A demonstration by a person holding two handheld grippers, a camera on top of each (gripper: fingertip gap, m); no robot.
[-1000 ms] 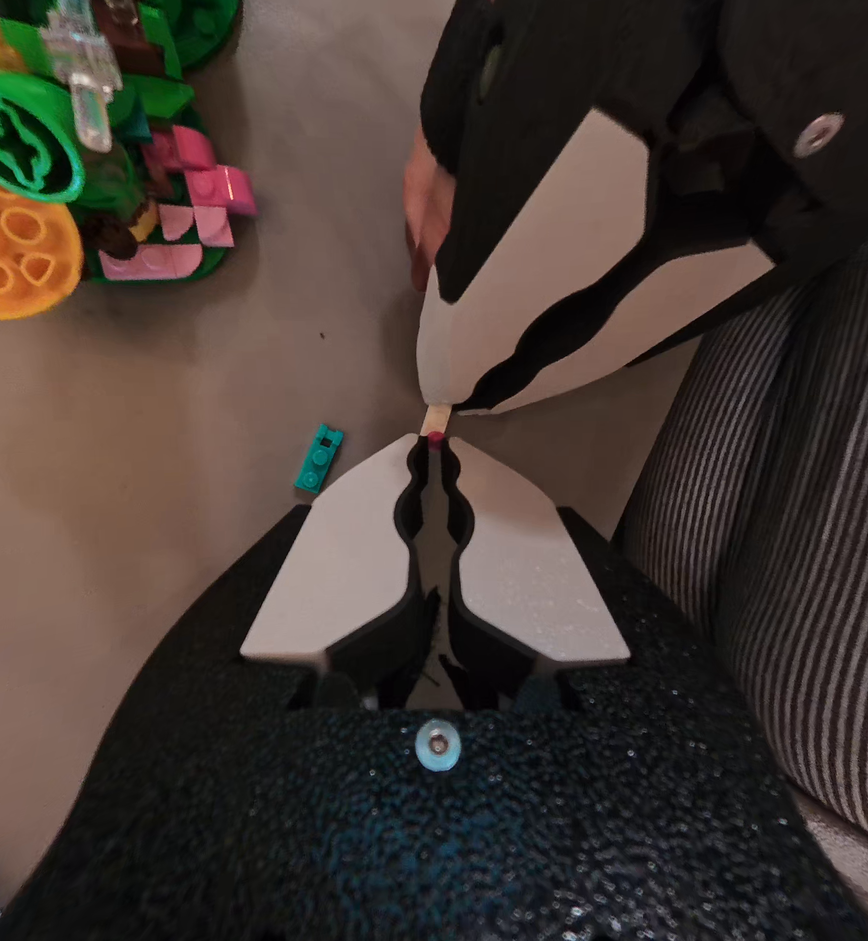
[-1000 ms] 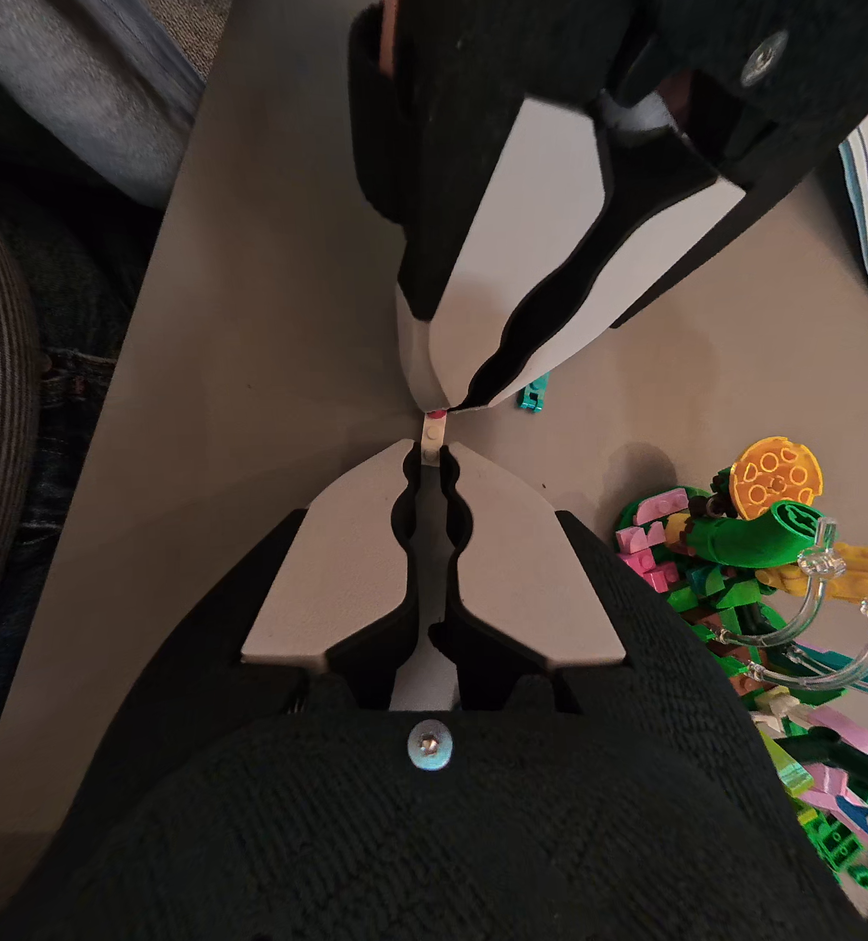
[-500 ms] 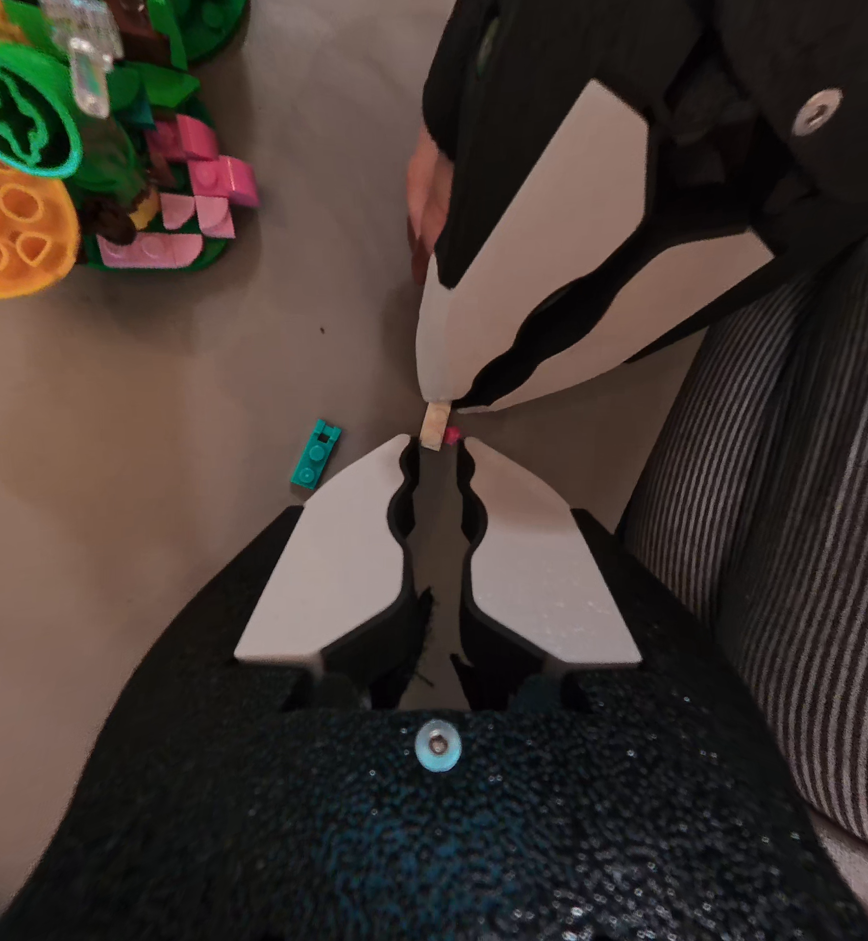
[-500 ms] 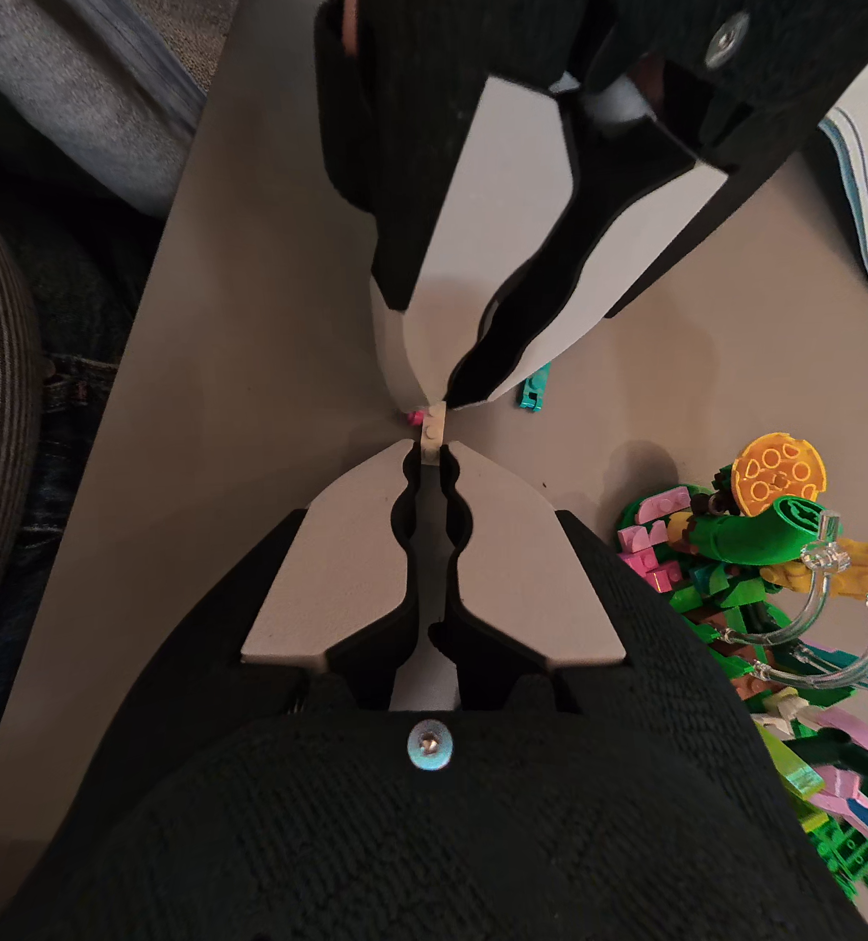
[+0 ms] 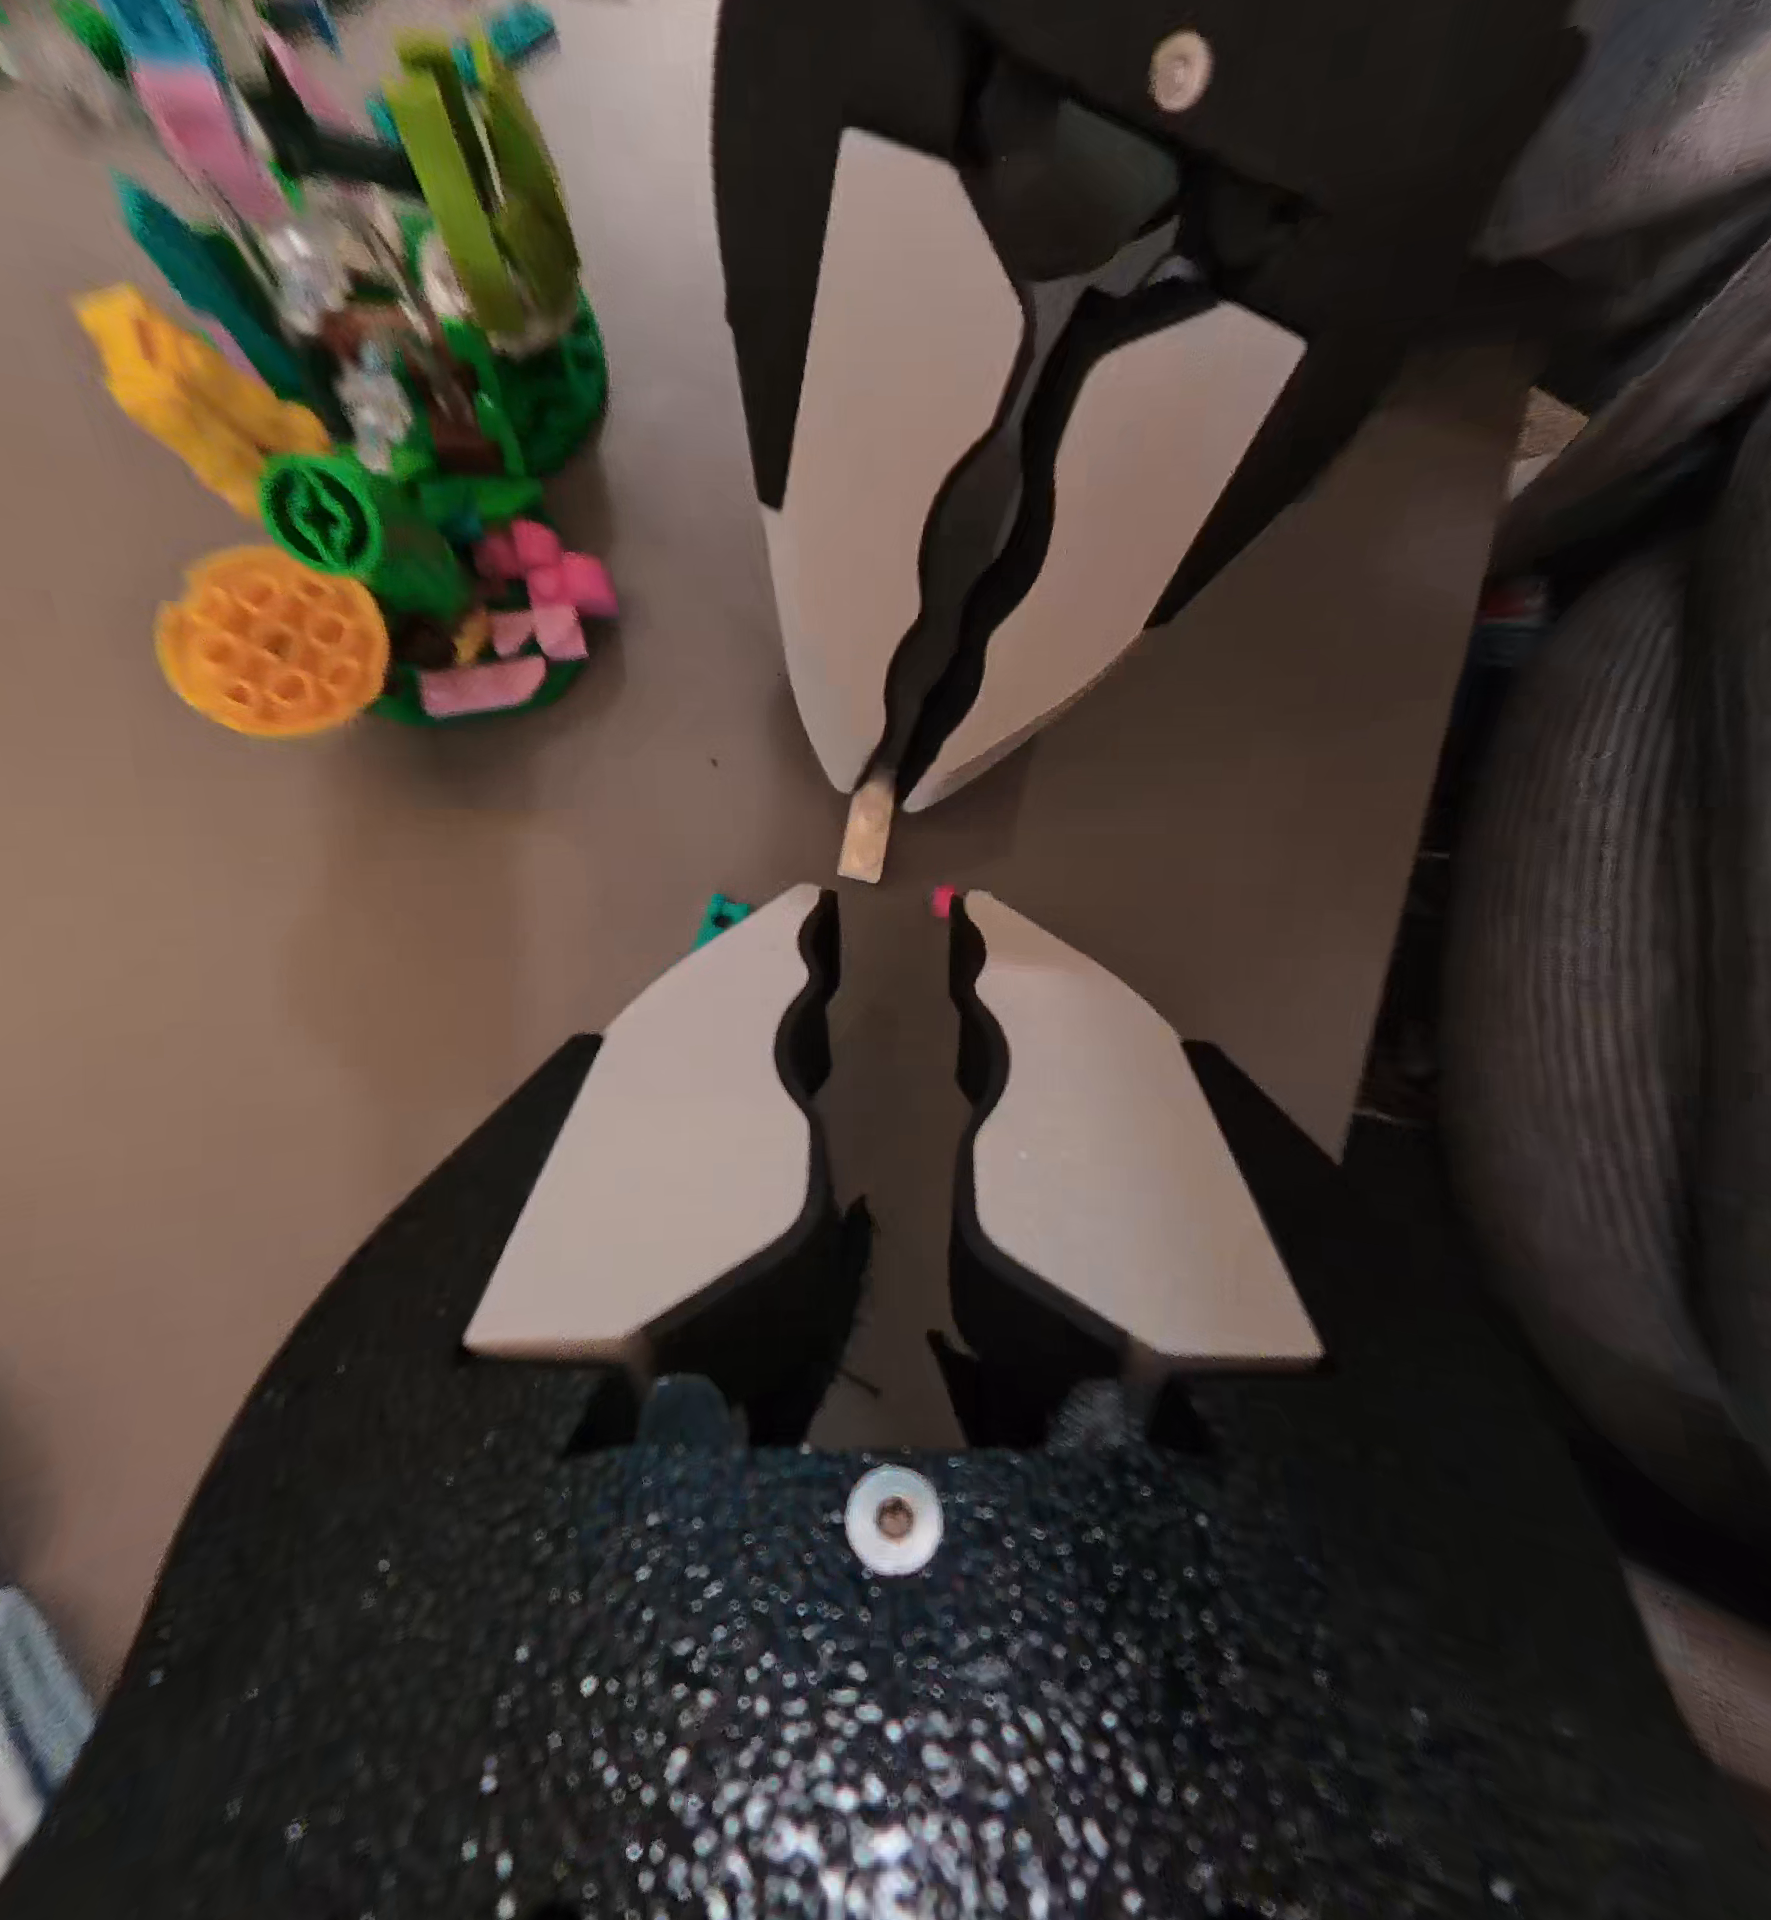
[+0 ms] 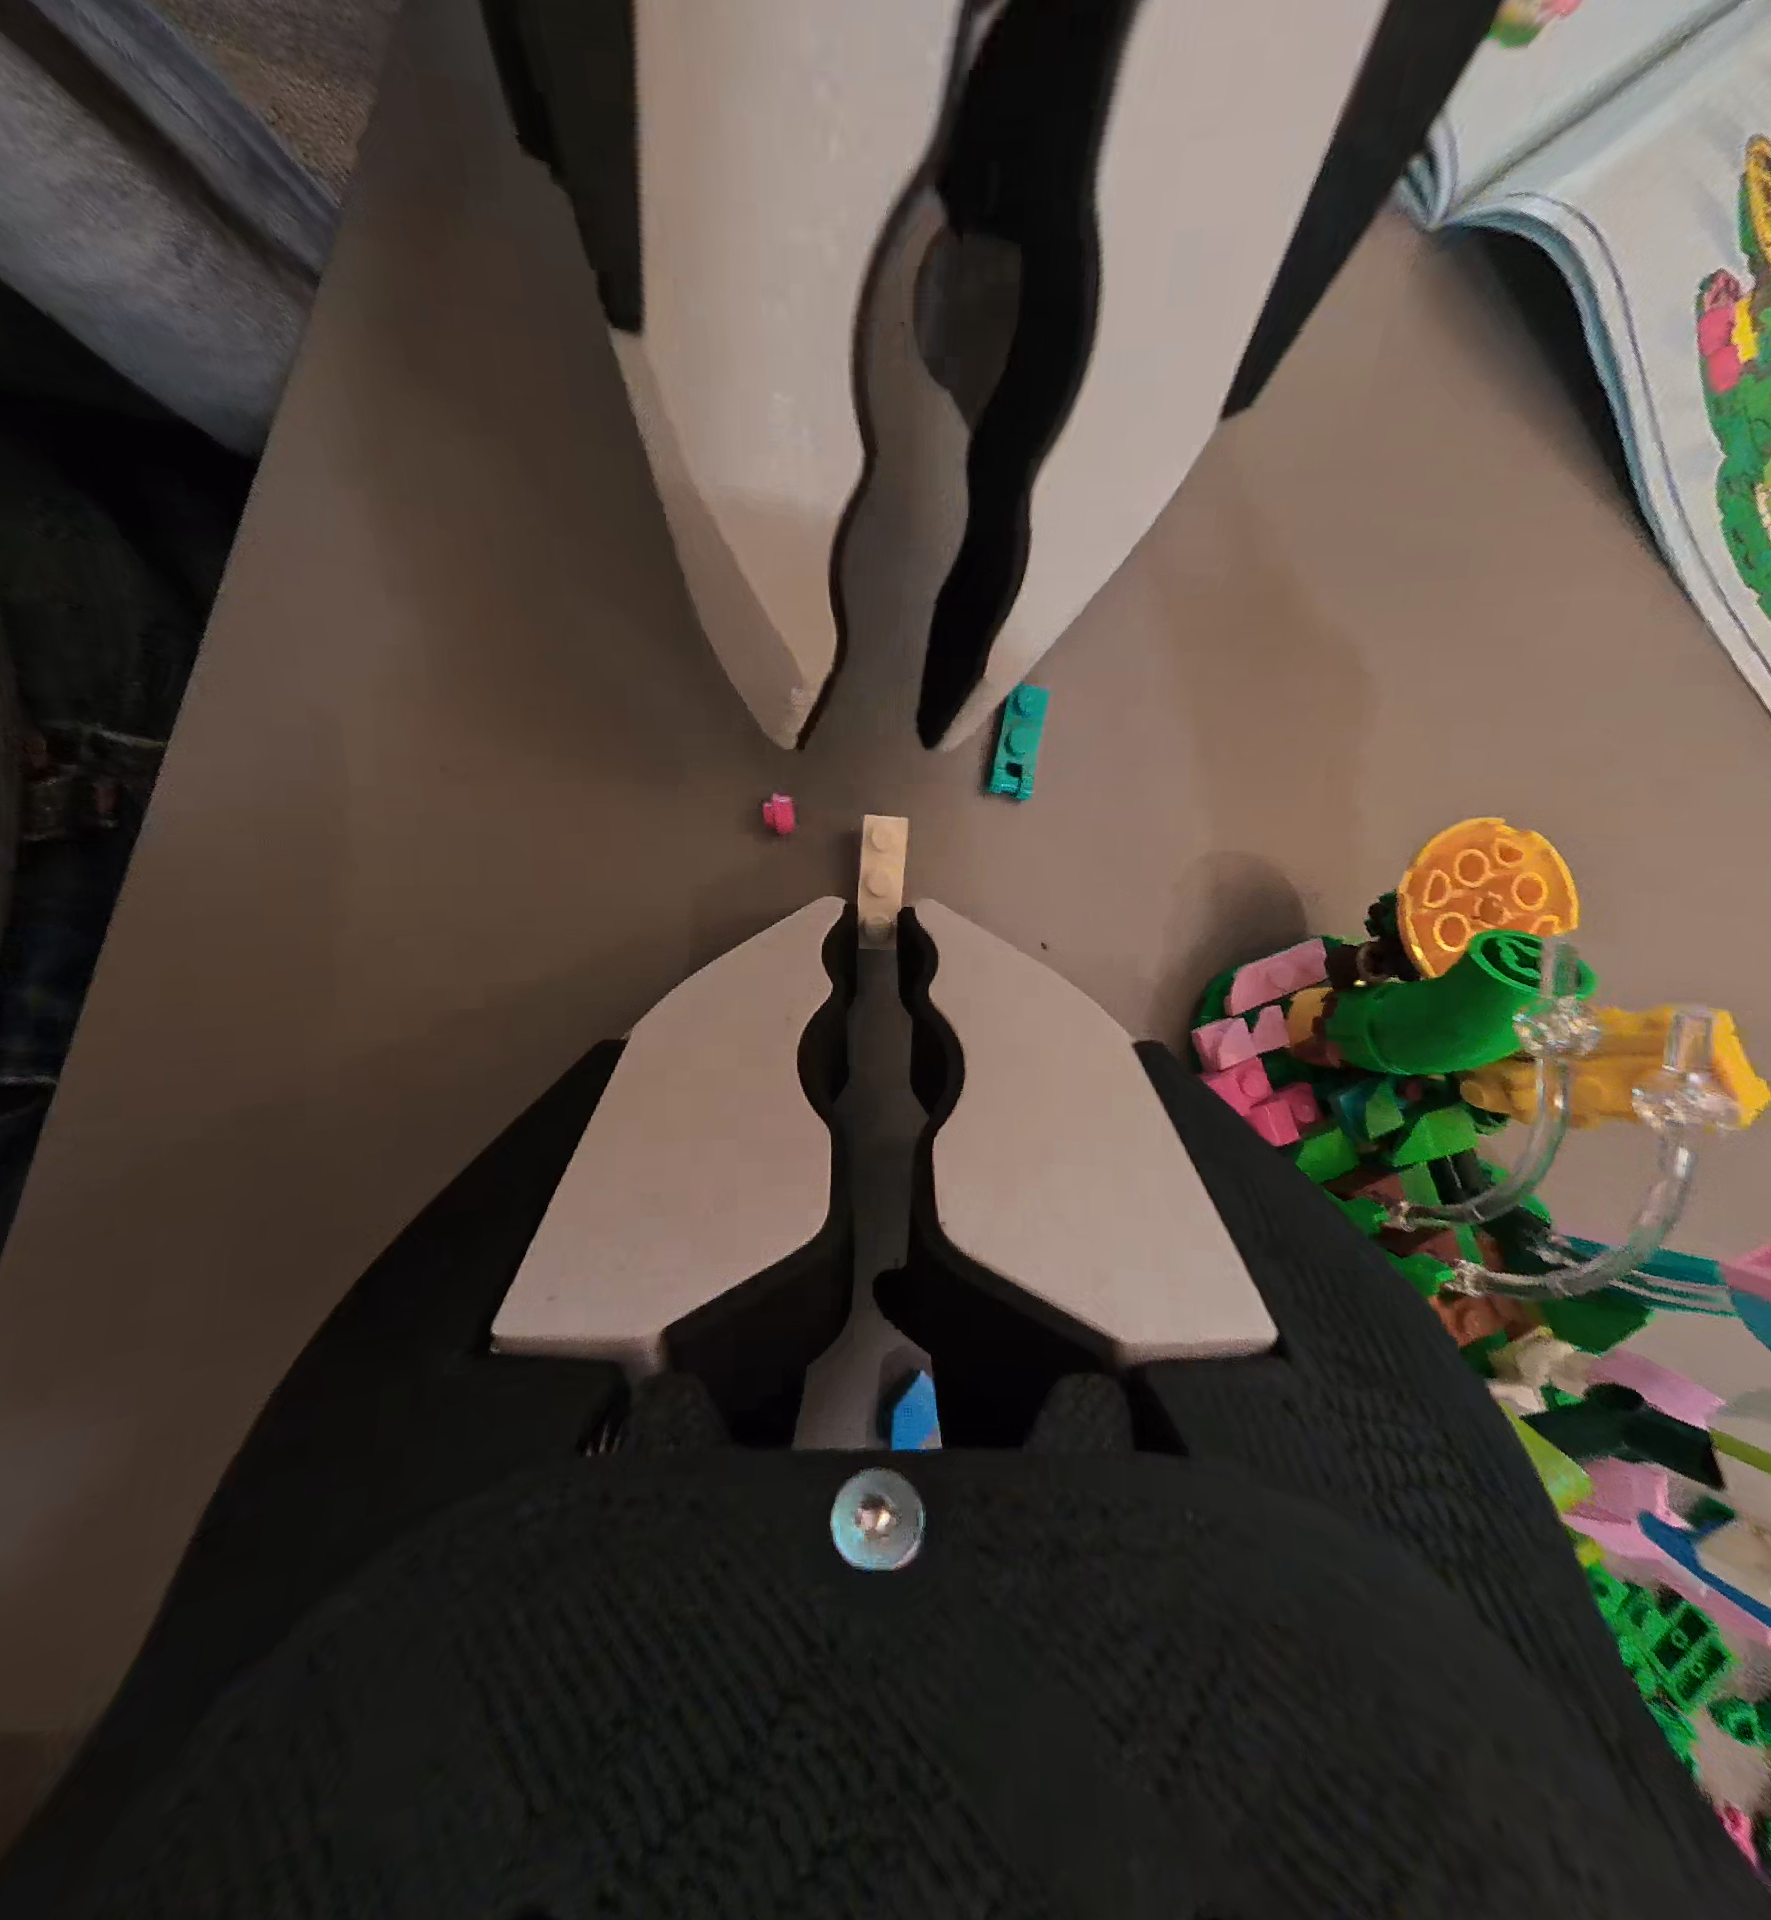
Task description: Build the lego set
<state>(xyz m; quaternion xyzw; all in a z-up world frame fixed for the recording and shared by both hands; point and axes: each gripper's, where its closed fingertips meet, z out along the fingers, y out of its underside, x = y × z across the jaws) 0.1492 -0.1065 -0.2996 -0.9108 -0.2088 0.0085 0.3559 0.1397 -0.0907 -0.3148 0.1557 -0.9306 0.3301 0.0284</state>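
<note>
Pink stud [image 6: 778,814] lies loose on the bench [image 6: 445,831] at 9 o'clock of the plate [image 6: 881,878]. Left gripper [image 5: 886,904], at 12 o'clock in the right view, gapes empty. Right gripper [image 6: 879,914] pinches the plate's near end. Step: joining stud to plate. Next, probably: the left gripper re-grasps the stud.

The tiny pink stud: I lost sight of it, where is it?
In the right wrist view, the tiny pink stud lies on the table, just left of the tan plate.

Tan plate [image 5: 863,844] pinched in right gripper [image 5: 896,795], left gripper [image 5: 886,902] agape.
</note>
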